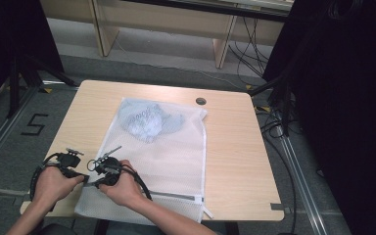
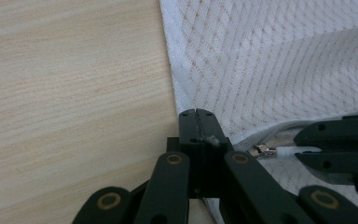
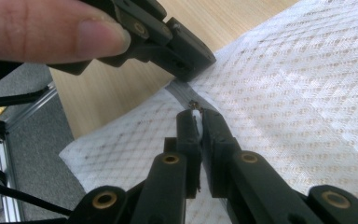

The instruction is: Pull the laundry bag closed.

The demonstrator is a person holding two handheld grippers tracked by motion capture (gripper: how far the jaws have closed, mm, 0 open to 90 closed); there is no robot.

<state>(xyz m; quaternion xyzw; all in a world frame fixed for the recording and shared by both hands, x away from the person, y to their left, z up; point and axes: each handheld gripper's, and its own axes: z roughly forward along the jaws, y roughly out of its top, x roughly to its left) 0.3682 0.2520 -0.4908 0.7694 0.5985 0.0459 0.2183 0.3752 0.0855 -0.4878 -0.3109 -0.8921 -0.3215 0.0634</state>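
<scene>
Wooden table: mesh bag (zipped) holds bluish cloth.

Black left gripper, brass-coloured pivot rivets, black right gripper, black trailing cables, bare forearms

Left hand-held gripper clamped; right hand-held gripper clamped, tips near-touching.
</scene>
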